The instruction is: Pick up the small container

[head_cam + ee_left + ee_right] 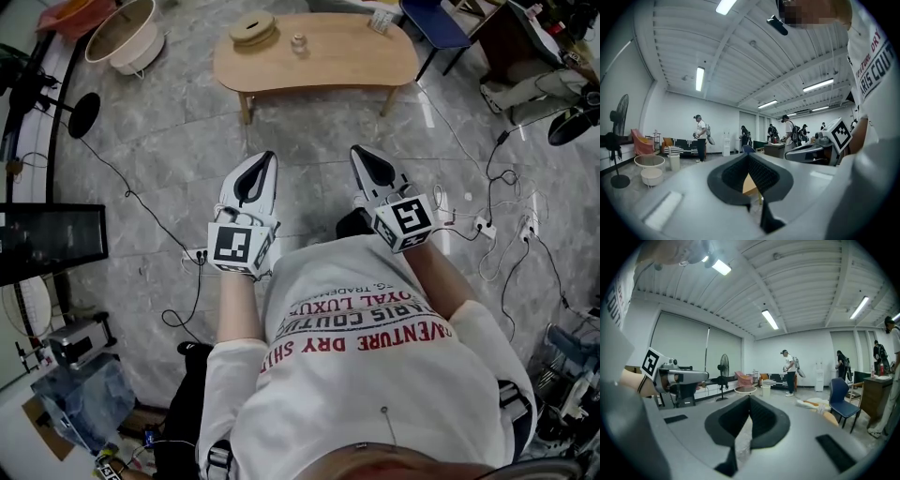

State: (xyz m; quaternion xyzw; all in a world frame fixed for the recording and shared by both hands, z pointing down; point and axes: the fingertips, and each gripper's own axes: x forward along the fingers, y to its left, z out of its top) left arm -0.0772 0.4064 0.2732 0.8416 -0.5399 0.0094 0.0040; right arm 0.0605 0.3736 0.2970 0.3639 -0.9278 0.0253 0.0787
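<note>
The small container (298, 42), a pale little jar, stands on the low wooden table (347, 61) far ahead of me on the grey floor. Both grippers are held close to my chest, well short of the table, pointing toward it. My left gripper (265, 159) has its jaws together with nothing between them, and they also meet at the tip in the left gripper view (749, 157). My right gripper (357, 150) is likewise shut and empty (750, 398). A sliver of the table (749, 185) shows through the left jaws.
Stacked round wooden discs (253, 30) lie on the table beside the jar. A white basket (127, 36) sits at the far left and a blue chair (436, 21) at the far right. Cables and power strips (483, 225) trail across the floor to the right. A monitor (47, 242) stands at the left.
</note>
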